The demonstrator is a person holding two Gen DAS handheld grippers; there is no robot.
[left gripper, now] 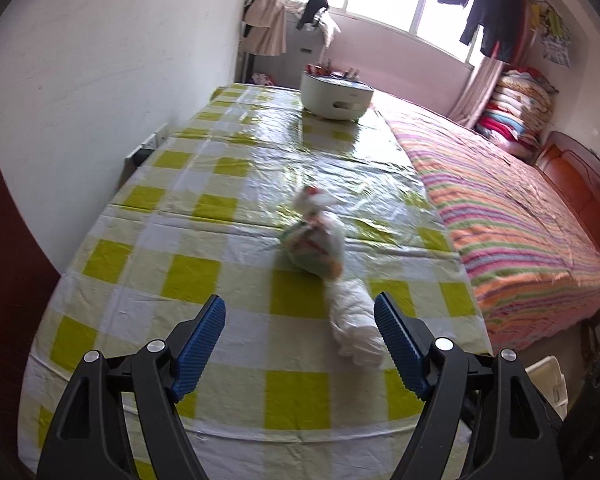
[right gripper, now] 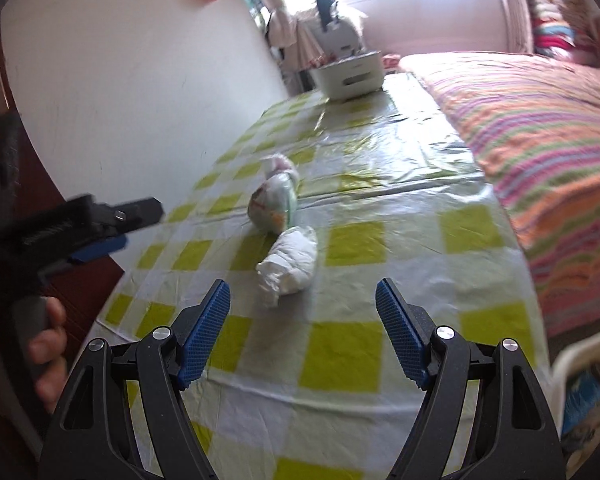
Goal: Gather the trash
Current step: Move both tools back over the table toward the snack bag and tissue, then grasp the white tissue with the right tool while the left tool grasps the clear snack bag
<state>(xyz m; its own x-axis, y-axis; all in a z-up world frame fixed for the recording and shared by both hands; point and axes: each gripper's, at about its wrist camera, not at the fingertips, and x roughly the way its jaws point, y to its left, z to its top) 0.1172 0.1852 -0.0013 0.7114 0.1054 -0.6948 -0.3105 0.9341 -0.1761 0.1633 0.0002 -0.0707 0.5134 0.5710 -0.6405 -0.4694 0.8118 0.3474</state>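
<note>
Trash is lying ahead of both spread tools: white wad (right gripper: pixel 287 262) nearest (tied bag (right gripper: pixel 273 204) beyond), awaiting pinching.

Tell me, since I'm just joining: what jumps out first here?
Two bits of trash lie mid-table on the yellow-checked tablecloth: a crumpled white wad and, just beyond it, a knotted plastic bag with colourful contents. At the far end sits a white tub, and a striped bedspread runs alongside.

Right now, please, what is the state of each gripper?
Left gripper: open, fingers hold nothing.
Right gripper: open, fingers hold nothing.
</note>
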